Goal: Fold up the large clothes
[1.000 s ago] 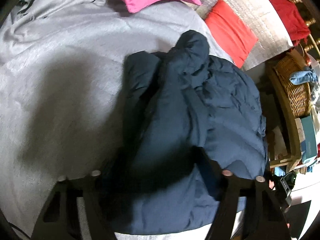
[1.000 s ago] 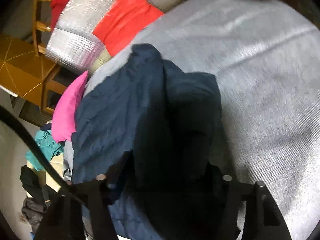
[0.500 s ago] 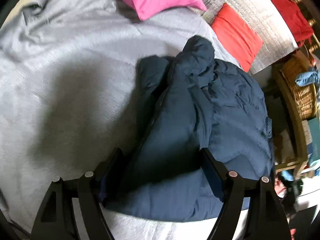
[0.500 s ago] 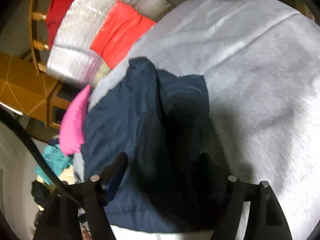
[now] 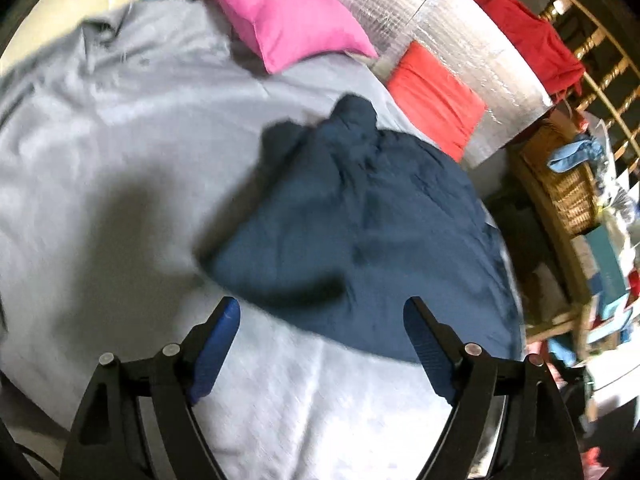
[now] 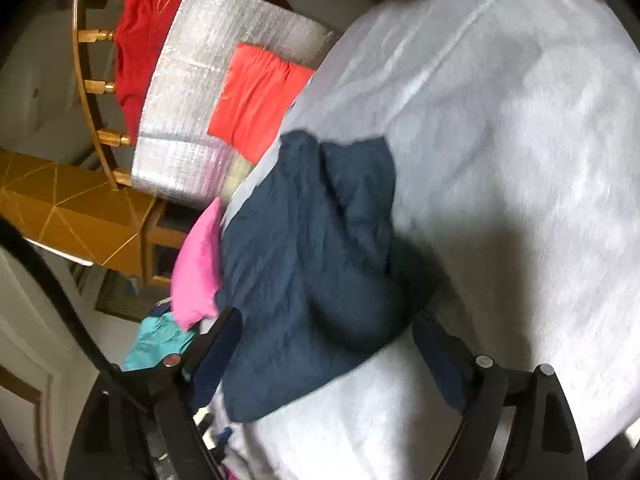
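Navy jacket (image 5: 360, 232) lies folded on our grey sheet (image 5: 120, 152); our left gripper (image 5: 322, 312) and right gripper (image 6: 328, 328) are opening, gripping nothing.

Grey-sheeted bed (image 5: 120, 152), wooden headboard (image 6: 86, 80)

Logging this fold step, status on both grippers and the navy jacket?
Left gripper and right gripper opening, nothing pinched. Navy jacket lying bunched on grey bedspread, released. Pink pillow beyond it, not in the way.
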`<state>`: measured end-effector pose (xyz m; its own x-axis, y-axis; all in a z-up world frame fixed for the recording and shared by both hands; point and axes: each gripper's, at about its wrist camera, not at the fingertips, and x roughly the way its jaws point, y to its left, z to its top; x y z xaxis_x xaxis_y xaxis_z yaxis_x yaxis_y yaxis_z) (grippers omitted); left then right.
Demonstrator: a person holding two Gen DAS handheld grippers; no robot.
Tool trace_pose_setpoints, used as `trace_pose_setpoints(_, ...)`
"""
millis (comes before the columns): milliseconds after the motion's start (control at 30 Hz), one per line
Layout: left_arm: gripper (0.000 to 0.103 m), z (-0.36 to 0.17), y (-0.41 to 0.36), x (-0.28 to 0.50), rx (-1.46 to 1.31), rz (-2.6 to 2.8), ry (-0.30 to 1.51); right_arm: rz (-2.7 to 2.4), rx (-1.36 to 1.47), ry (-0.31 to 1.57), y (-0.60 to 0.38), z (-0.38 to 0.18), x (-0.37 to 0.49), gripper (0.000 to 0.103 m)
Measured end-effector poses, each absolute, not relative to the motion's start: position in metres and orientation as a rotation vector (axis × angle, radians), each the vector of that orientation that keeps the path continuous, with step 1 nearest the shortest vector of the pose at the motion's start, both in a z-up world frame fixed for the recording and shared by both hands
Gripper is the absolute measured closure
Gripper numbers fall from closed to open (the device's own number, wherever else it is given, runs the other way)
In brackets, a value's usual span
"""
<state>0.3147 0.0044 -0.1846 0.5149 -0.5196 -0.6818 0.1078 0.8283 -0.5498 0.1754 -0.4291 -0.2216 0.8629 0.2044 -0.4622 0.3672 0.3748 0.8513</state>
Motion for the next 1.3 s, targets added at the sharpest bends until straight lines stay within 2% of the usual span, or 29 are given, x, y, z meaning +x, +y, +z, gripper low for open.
trace_pose_setpoints(300,0.018,-0.221,-0.005,0.327,-0.676,-0.389,1.075,-0.080,1.277,0.595,-0.404,-0.249,0.200,0.013)
trace_pose_setpoints(500,0.018,-0.239,-0.001,0.345,-0.866,-0.300,1.032,-0.136,1.348,0.536,-0.402,-0.268,0.216,0.012)
trace_pose_setpoints(633,0.018,-0.237,-0.005,0.355,-0.895,-0.304,0.980,-0.183,1.322,0.468,-0.406,-0.265,0.225,0.008)
trace_pose_setpoints(900,0.019,-0.227,-0.017,0.368,-0.884,-0.306,0.916,-0.228,1.224,0.428,-0.406,-0.253,0.246,0.009)
trace_pose_setpoints(933,0.019,-0.226,-0.019,0.369,-0.869,-0.305,0.910,-0.241,1.195,0.435,-0.405,-0.251,0.248,0.011)
trace_pose_setpoints(967,0.019,-0.224,-0.019,0.368,-0.857,-0.302,0.908,-0.257,1.172,0.444,-0.403,-0.249,0.250,0.018)
trace_pose_setpoints(1000,0.022,-0.224,-0.021,0.369,-0.840,-0.292,0.907,-0.274,1.153,0.456,-0.403,-0.249,0.250,0.030)
trace_pose_setpoints(1033,0.031,-0.226,-0.023,0.372,-0.823,-0.273,0.912,-0.300,1.130,0.476,-0.402,-0.248,0.252,0.037)
trace_pose_setpoints(1067,0.034,-0.228,-0.022,0.372,-0.812,-0.263,0.917,-0.319,1.117,0.495,-0.402,-0.249,0.253,0.041)
trace_pose_setpoints(1167,0.043,-0.232,-0.018,0.371,-0.817,-0.250,0.915,-0.331,1.101,0.498,-0.401,-0.249,0.248,0.048)
trace_pose_setpoints(1233,0.056,-0.230,-0.018,0.368,-0.804,-0.245,0.899,-0.340,1.059,0.502,-0.398,-0.244,0.246,0.053)
trace_pose_setpoints(1300,0.064,-0.223,-0.020,0.365,-0.764,-0.251,0.872,-0.346,1.013,0.493,-0.393,-0.237,0.244,0.060)
